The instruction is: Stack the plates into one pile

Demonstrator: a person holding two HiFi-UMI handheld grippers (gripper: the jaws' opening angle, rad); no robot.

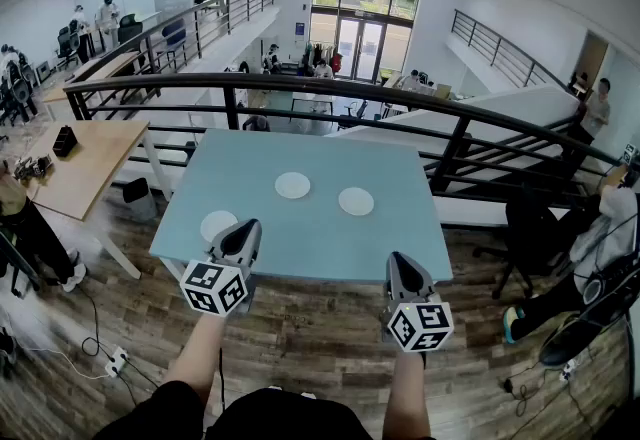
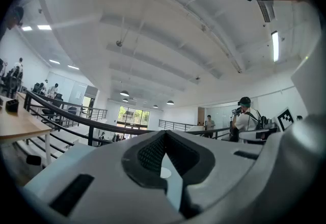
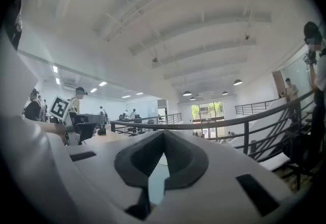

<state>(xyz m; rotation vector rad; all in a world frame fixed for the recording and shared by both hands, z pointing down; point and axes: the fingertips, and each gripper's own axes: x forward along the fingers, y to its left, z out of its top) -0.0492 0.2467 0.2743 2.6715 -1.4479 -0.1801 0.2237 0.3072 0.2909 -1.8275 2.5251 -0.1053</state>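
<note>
At the far left a wooden table (image 1: 95, 163) is cut off by the edge of the head view. A small black thing (image 1: 65, 140) sits on it, too small to name. On the wood floor (image 1: 300, 338), at 8 o'clock from the blue table (image 1: 300, 248), lie a white power strip (image 1: 115, 360) and some wires. Three white plates lie flat and well apart on the blue table, none on top of another. The left plate (image 1: 215, 225) is near the front left corner. The left gripper (image 1: 247, 226) is held level at that plate's 3 o'clock side and hides a bit of its rim. I cannot tell if they touch. Its jaws are together and hold nothing. In the left gripper view the gripper's own grey body blocks most of the table. Only a thin blue strip and a bit of a white plate (image 2: 165, 172) show through the hole behind the tips, and I cannot tell which plate it is. The middle plate (image 1: 292, 185) is at 2 o'clock from the left plate. The right plate (image 1: 356, 201) is at about 3 o'clock from the middle one. The right gripper (image 1: 398, 260) hovers level by the table's front edge, at 5 o'clock from the right plate. Its jaws are pressed together and empty. A dark railing (image 1: 420, 103) runs behind the table. At the far right a black chair (image 1: 530, 238) and a sitting person (image 1: 610, 228) are partly cut off.
</note>
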